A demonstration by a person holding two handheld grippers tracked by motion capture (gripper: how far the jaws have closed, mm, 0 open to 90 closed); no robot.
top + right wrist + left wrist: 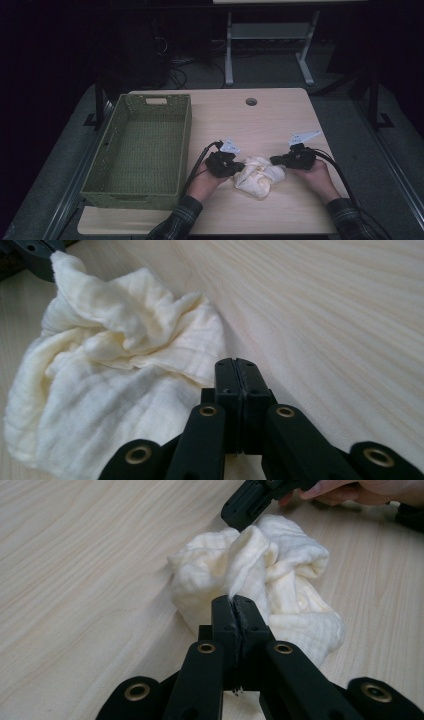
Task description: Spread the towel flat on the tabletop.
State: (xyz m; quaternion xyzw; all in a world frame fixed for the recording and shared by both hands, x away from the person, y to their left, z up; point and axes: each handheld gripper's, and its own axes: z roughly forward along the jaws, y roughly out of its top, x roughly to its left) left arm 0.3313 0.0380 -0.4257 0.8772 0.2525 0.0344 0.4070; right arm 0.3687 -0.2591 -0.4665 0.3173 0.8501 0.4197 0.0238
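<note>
Jaws of both grippers, left gripper (236, 167) and right gripper (274, 161), are clenched on one cream cloth (257, 175), crumpled at table (280, 120) centre-front. One green basket (142, 150), at 9 o'clock from the cloth, contains nothing.

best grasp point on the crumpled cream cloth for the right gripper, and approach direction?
Judging by its pose, the cloth offers its thin edge fold nearest the right gripper, which is shut there. Come in low along the table from that side; the left gripper is shut on the raised ridge opposite.
</note>
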